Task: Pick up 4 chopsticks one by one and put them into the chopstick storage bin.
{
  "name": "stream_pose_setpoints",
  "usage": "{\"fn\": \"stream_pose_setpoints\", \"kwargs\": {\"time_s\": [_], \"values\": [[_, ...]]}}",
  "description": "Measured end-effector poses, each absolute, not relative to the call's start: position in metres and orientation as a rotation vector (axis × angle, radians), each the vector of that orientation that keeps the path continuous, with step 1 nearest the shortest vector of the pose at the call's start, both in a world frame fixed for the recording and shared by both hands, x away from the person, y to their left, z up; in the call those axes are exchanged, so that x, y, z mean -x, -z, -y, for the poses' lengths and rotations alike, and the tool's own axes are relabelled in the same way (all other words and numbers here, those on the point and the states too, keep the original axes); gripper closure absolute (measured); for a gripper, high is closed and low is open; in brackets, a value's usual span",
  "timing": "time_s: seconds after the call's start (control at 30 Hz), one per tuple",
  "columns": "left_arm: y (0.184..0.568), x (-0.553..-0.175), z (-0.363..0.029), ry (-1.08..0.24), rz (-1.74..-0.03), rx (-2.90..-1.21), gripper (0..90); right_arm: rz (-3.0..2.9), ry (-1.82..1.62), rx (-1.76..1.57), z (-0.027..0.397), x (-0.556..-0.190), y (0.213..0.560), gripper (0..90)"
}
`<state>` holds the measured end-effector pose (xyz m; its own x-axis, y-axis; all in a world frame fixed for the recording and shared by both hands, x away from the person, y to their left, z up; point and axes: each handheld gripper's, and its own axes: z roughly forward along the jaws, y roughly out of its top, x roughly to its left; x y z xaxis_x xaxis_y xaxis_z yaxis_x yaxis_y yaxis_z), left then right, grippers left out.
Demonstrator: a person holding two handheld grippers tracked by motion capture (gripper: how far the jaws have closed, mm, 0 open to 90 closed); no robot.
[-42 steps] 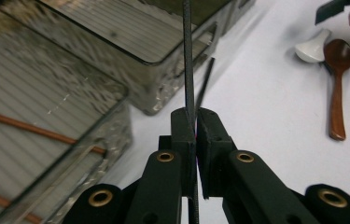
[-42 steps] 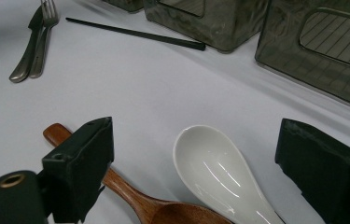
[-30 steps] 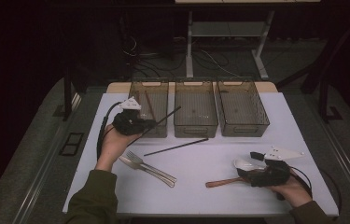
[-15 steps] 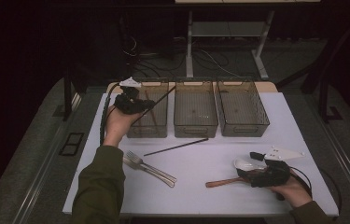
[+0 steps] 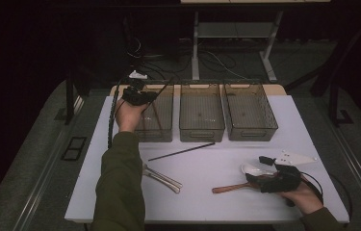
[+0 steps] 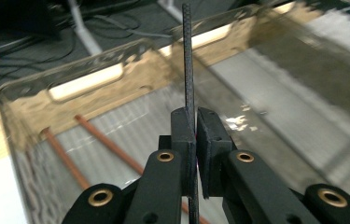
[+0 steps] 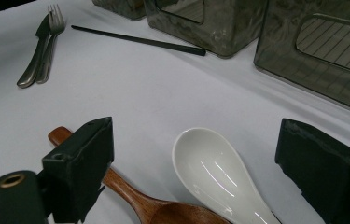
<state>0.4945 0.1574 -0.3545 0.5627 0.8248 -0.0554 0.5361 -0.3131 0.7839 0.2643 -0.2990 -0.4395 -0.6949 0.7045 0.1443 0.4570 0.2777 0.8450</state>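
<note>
One black chopstick (image 6: 189, 70), clamped in the left gripper (image 5: 137, 94), has travelled out over the far-left bin (image 5: 161, 126), ready to drop; the right gripper (image 7: 200, 163) waits agape above the white spoon (image 7: 214, 175).

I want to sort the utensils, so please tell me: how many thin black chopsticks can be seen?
2. One thin black chopstick is clamped in the left gripper over the left clear plastic bin; another lies on the white table. Others may be hidden.

black chopstick's (image 6: 189, 56) lower end hidden behind tongs (image 6: 195, 126)
</note>
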Motion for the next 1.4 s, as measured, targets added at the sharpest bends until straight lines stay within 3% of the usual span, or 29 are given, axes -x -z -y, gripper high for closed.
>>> {"fn": "stream_pose_setpoints", "kwargs": {"time_s": [0.27, 0.37, 0.47, 0.97, 1.1, 1.4], "values": [[0.371, -0.503, -0.158, -0.452, -1.221, -2.030, 84.5, -2.285, -1.376, -1.075, 0.301, -0.263, 0.440, 11.8], [0.376, -0.503, -0.156, -0.475, -1.242, -2.011, 63.9, -2.279, -1.375, -1.079, 0.302, -0.262, 0.439, 11.8], [0.379, -0.501, -0.153, -0.471, -1.223, -2.024, 54.9, -2.279, -1.376, -1.074, 0.302, -0.262, 0.439, 11.8], [0.362, -0.471, -0.145, -0.311, -0.969, -1.948, 41.1, -2.276, -1.369, -1.083, 0.302, -0.263, 0.440, 11.8], [0.355, -0.458, -0.141, -0.286, -0.882, -1.995, 35.3, -2.281, -1.362, -1.080, 0.301, -0.263, 0.440, 11.8], [0.347, -0.417, -0.125, -0.279, -0.734, -2.059, 32.2, -2.277, -1.359, -1.081, 0.302, -0.263, 0.440, 11.8]]}}
